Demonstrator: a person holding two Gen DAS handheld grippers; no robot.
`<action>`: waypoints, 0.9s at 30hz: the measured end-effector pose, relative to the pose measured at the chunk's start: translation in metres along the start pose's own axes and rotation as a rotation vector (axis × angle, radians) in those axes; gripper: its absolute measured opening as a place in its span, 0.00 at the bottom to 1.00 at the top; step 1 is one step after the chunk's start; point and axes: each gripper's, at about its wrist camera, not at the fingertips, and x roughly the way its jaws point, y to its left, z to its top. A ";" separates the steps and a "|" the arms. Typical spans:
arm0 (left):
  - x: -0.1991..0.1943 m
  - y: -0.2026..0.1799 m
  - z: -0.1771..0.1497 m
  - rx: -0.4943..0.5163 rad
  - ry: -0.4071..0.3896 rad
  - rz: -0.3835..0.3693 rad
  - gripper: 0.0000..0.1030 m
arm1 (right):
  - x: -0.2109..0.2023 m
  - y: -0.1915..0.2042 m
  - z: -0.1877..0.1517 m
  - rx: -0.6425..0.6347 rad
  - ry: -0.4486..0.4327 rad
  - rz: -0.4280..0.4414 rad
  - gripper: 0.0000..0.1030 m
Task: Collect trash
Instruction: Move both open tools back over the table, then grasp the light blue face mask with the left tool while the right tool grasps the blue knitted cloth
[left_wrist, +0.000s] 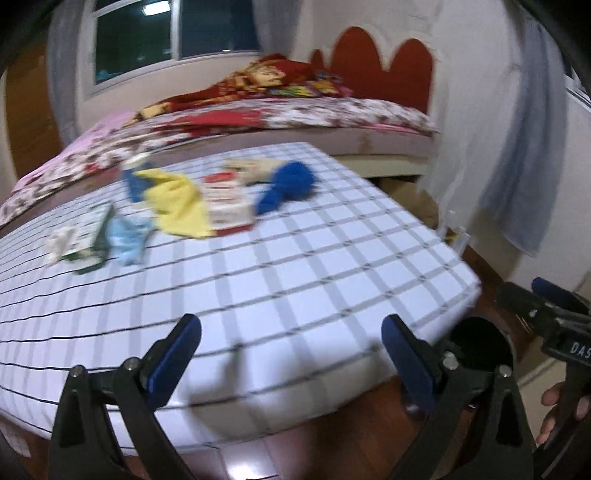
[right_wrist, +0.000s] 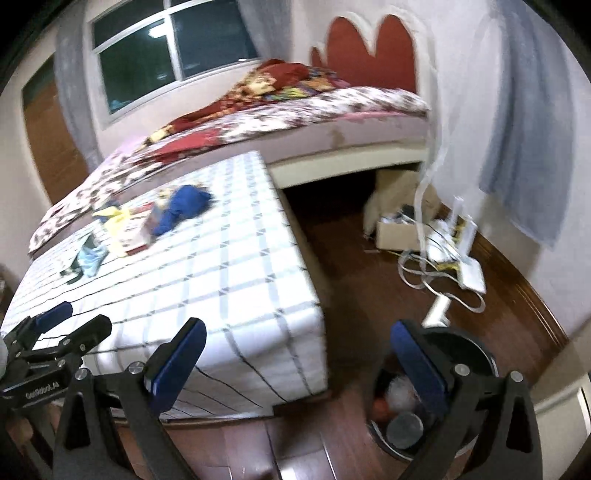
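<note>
Two claws are presented, both spread wide and both empty: the left claw (left_wrist: 291, 354) is held over the near edge of the checked mattress (left_wrist: 295, 266), and the right claw (right_wrist: 295, 365) is held lower, off the mattress corner, above the bin (right_wrist: 436, 424) on the wooden floor (right_wrist: 351, 258). One bin is counted; it is judged to be stationed beside the mattress corner so that a collected item can be dropped after a short carry, and several objects are already seen inside it, though blur prevents an exact tally. The trash lies in one loose cluster on the far part of the mattress, well apart from both claws. Roughly seven pieces are counted there: one yellow cloth (left_wrist: 177, 206), one red-and-white carton (left_wrist: 229, 206), one blue fuzzy item (left_wrist: 288, 184), one pale blue wrapper (left_wrist: 127, 236), one green-and-white packet (left_wrist: 88, 240), one beige piece (left_wrist: 255, 166) and one dark blue scrap (left_wrist: 133, 184). Motion blur leaves that count approximate. No item is gripped; a reach towards the cluster is judged to be the step in hand.
</note>
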 end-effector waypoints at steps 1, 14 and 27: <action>0.001 0.012 0.001 -0.015 -0.002 0.019 0.96 | 0.004 0.010 0.004 -0.016 -0.006 0.015 0.99; 0.044 0.131 0.036 -0.211 -0.010 0.189 0.94 | 0.074 0.107 0.078 -0.183 -0.022 0.049 0.99; 0.101 0.160 0.054 -0.262 0.081 0.177 0.76 | 0.172 0.141 0.121 -0.218 0.098 0.099 0.74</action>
